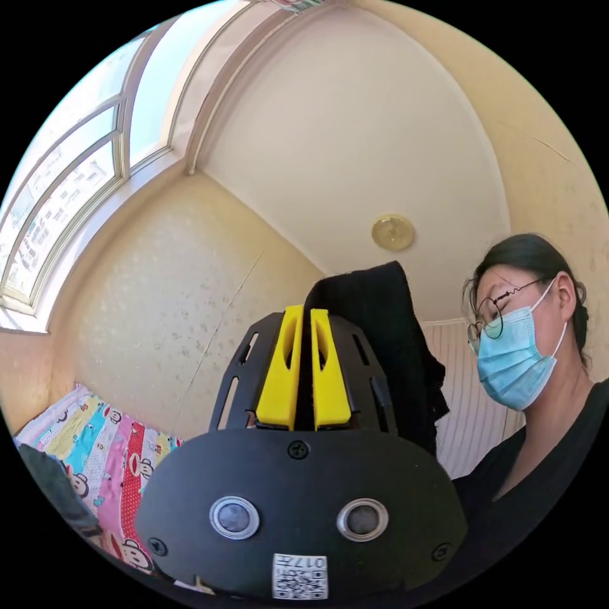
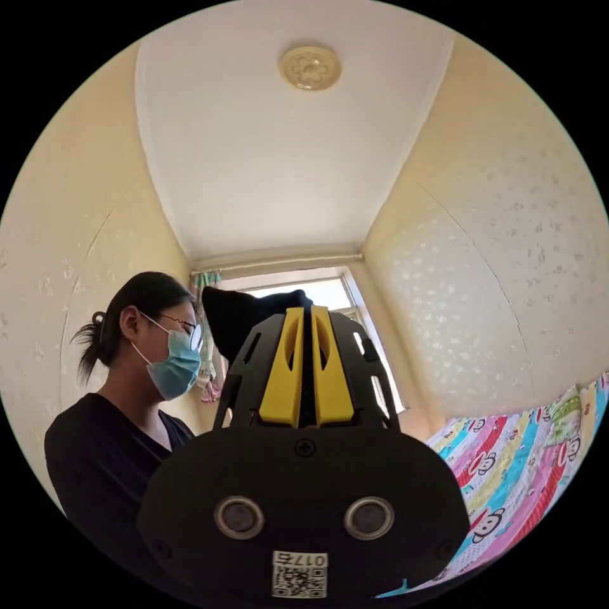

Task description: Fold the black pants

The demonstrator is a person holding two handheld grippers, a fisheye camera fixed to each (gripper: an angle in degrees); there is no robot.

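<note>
The black pants point(image 1: 387, 317) are seen as soft matt cloth, pinched between the smooth yellow plastic jaws of the left gripper point(image 1: 304, 314). Matt black plastic with metal screws is shown on the right gripper point(image 2: 304, 314). The bedsheet point(image 2: 526, 444) is printed cloth.

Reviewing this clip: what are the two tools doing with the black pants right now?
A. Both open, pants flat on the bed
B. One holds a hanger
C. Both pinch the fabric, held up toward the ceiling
C: the left tool and right tool each have yellow jaws closed on the black pants, seen against the ceiling.
</note>
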